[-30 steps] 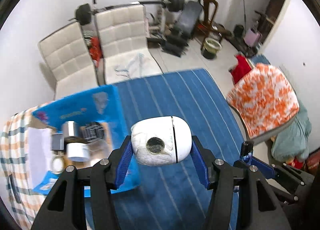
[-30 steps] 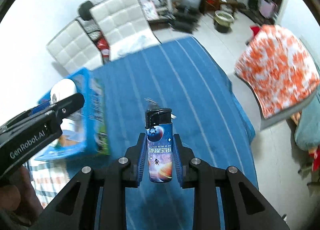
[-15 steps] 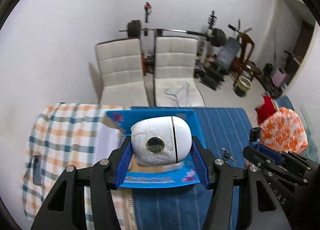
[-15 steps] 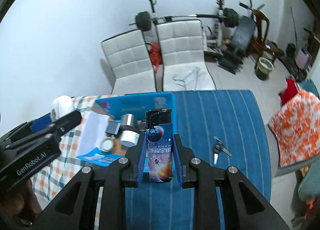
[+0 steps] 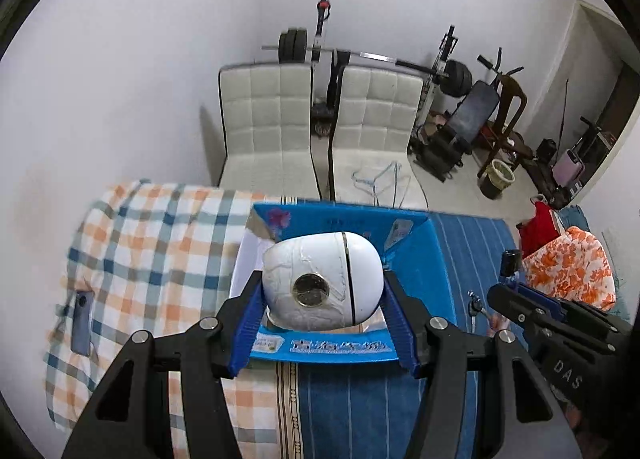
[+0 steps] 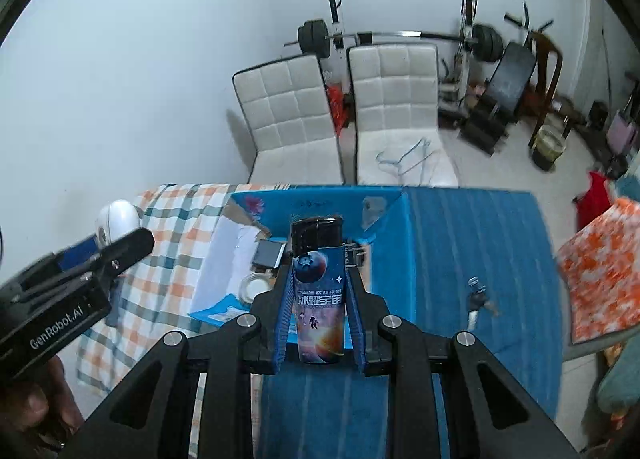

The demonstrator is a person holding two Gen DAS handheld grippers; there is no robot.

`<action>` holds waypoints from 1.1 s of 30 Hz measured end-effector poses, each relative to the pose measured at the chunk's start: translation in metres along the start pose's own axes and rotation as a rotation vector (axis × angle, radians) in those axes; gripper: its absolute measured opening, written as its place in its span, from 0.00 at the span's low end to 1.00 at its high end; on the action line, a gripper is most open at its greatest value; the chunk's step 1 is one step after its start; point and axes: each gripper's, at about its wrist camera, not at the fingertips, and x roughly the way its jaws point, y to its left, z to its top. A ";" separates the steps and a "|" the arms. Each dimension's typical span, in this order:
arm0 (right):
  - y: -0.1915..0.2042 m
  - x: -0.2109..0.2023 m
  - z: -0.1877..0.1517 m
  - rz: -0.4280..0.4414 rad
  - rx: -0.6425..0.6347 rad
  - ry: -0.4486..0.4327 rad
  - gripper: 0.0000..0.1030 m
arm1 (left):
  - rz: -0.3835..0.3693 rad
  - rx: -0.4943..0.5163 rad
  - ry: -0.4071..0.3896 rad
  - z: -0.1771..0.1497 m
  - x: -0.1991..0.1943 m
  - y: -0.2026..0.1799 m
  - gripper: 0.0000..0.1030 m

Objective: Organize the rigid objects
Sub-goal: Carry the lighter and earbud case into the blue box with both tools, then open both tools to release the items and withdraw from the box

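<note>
While I am holding both loads over the blue box [image 5: 416, 255], the left gripper [image 5: 322, 295] is clamping a white egg-shaped case [image 5: 320, 283] across its width, and the right gripper [image 6: 318, 299] is pinching a printed lighter [image 6: 318, 291] upright, its jaws nearly closed on the narrow body. The box is sitting open on the bed, straddling the plaid blanket [image 5: 152, 259] and the blue striped cover [image 6: 472, 243], with small items already lying inside.

I am judging the case to be the riskier load: its shell is smooth and rounded, so a loosening squeeze could let it roll out and miss the box. The two grippers are also working close together, and a careless swing could be knocking them into each other. The lighter, if released high, could be bouncing off the things inside. A set of keys [image 6: 476, 299] is lying on the striped cover right of the box, and a phone [image 5: 82, 321] is lying on the plaid.

Beyond the bed, two white padded chairs [image 5: 320, 127] are standing against the wall, with a barbell rack [image 6: 396, 35] behind them.
</note>
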 end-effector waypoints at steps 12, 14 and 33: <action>-0.040 0.200 -0.033 0.117 0.209 0.330 0.27 | -0.127 -0.050 0.422 -0.040 0.182 0.022 0.52; -0.044 0.222 -0.039 0.080 0.184 0.353 0.27 | -0.126 -0.046 0.475 -0.050 0.203 0.020 0.52; -0.065 0.260 -0.056 -0.003 0.119 0.481 0.30 | -0.042 -0.032 0.578 -0.071 0.226 0.011 0.85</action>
